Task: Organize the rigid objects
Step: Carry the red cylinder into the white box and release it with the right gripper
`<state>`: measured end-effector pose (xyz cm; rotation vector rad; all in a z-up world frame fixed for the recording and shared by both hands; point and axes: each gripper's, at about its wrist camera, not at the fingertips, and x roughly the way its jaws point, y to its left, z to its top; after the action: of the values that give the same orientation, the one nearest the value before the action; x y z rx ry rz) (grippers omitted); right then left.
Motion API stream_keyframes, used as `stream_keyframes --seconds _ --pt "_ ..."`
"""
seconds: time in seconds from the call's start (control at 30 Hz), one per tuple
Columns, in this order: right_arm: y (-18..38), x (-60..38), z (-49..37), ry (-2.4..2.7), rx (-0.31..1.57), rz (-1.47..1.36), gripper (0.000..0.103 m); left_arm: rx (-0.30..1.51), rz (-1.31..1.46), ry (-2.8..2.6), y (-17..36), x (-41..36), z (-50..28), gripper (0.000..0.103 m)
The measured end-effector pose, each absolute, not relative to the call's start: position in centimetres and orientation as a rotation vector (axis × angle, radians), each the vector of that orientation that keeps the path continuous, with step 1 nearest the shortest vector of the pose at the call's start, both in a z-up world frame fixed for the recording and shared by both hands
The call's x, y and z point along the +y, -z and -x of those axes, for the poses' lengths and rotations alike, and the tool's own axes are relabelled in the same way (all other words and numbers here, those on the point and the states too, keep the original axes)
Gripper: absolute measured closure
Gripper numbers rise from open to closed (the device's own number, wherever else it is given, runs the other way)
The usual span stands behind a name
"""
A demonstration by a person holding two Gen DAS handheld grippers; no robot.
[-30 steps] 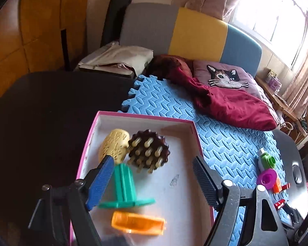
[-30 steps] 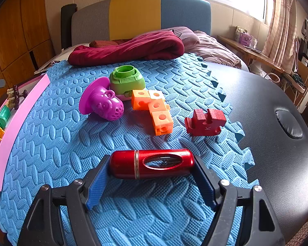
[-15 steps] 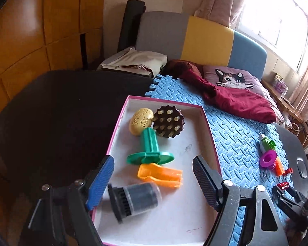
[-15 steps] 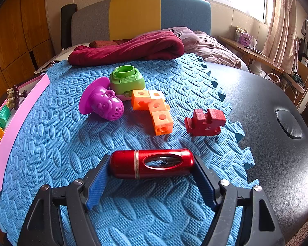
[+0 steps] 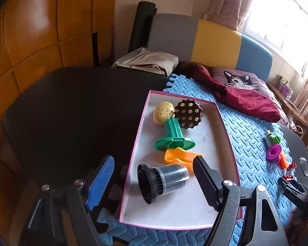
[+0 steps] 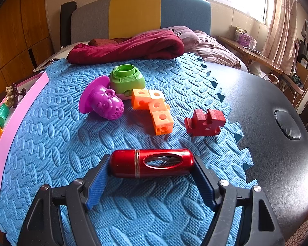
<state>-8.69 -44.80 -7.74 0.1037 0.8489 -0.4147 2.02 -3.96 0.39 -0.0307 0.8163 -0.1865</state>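
The red capsule (image 6: 152, 163) is clamped end to end by the right gripper (image 6: 152, 176), low over the blue mat (image 6: 57, 143). The left gripper (image 5: 154, 182) is spread wide, empty, above the pink-rimmed tray (image 5: 225, 127). Slippage is judged possible: the ends are rounded and glossy.

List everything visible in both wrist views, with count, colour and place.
pink-rimmed white tray: 1, left part of mat
blue foam mat: 1, on black table
black-capped clear cylinder: 1, in tray
orange plastic scoop: 1, in tray
green plastic stamper: 1, in tray
yellow oval piece: 1, in tray
brown studded disc: 1, in tray
purple funnel toy: 1, on mat
green ring base: 1, on mat
orange linked cubes: 1 cluster, on mat
red puzzle block: 1, on mat
red metallic capsule: 1, in right claw
maroon blanket: 1, far edge of mat
left claw: open, above tray
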Motion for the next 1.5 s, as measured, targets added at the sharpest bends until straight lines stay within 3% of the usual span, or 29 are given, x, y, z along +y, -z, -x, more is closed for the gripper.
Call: stream_keyframes --seconds 0.8,1.13,1.5 --pt "6.4 -39.4 6.1 0.303 0.831 -0.2 0.027 0.832 0.059 0.122 0.9 -0.7 -1.4 0.023" --pt "2.7 -32.3 1.6 0.075 0.785 -0.142 0.027 0.837 0.068 0.112 1.1 -0.4 -1.7 0.023" --pt "2.6 -26.9 -3.7 -0.055 0.85 -0.092 0.027 0.847 0.089 0.083 1.7 0.9 -2.2 0.023"
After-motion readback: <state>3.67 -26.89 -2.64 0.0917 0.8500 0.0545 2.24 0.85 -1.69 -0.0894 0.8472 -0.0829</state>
